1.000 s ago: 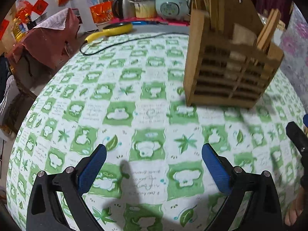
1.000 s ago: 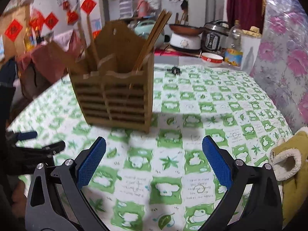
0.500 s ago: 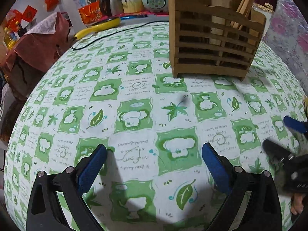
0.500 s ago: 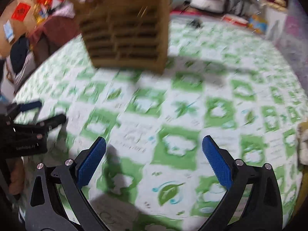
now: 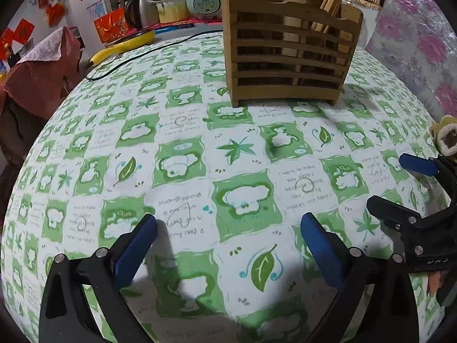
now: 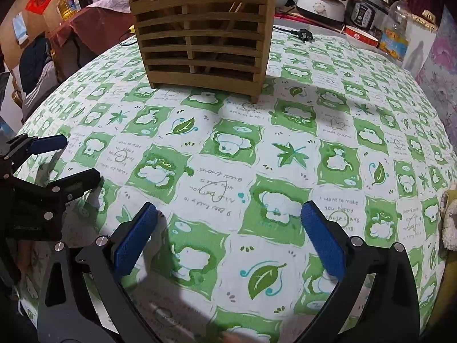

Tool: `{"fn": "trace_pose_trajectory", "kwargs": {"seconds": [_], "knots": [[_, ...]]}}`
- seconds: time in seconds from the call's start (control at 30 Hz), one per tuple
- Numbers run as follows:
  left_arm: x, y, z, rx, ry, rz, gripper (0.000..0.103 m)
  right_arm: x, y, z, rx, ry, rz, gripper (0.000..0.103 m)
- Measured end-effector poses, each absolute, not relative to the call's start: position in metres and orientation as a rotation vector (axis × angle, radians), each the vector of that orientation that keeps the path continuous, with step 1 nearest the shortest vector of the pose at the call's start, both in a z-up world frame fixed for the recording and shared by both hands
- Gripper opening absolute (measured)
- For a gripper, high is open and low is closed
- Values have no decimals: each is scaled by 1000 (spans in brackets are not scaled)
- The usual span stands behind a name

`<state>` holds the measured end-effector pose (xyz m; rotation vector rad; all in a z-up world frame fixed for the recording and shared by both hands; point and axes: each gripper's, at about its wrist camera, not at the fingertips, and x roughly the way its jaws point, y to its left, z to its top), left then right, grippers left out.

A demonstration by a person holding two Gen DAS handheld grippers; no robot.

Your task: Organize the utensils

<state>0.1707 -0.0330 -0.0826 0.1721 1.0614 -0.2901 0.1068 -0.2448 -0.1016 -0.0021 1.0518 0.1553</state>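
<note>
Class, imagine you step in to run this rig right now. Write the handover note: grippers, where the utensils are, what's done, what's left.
Left gripper: open, empty, low over the tablecloth.
Right gripper: open, empty, alongside it.
Wooden utensil holder stands upright at the far side of the table, with chopsticks and other wooden pieces standing in its compartments.
Done: no loose utensils show on the cloth, so sorting looks finished.
Left: probably nothing; check outside the views to confirm.
</note>
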Motion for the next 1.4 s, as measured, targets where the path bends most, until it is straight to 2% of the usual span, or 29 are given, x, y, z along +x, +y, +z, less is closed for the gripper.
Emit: {"fn": "trace_pose_trajectory", "kwargs": {"seconds": [1.4], "knots": [[160,-36,-80,101,1072,-119,99,92,-242,-100,52,1061,34,98]]}}
